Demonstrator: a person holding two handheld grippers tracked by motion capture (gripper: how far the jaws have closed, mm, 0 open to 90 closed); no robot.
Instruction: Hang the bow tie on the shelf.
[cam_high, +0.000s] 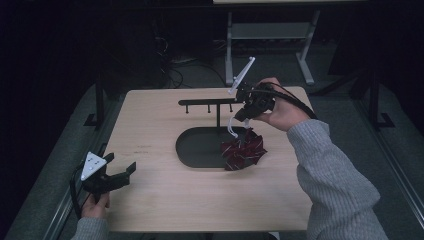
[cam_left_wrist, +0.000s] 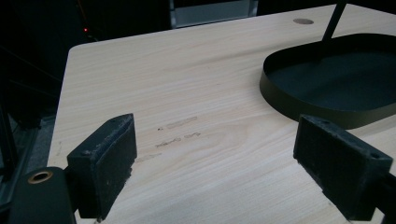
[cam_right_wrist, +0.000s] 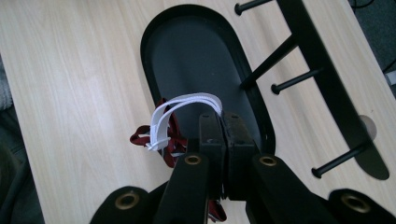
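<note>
Right tongs (cam_right_wrist: 223, 126) closed on a white strap loop (cam_right_wrist: 180, 108), dark red item (cam_right_wrist: 161, 137), perhaps fabric, hanging at nine o'clock, black oval tray (cam_right_wrist: 154, 32) on the bench (cam_right_wrist: 70, 70), pegged black rack (cam_right_wrist: 322, 70) at two o'clock

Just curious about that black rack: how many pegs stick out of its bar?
4 pegs along the bar: one at the top, two in the middle, one lowest. More may be hidden.

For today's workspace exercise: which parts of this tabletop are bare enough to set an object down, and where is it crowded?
Bare wood runs along the near edge of the table, and across the left side between the open left gripper and the black oval tray. It is crowded at the tray's right end, where the right gripper holds the white loop of a red item beside the peg rack.
</note>
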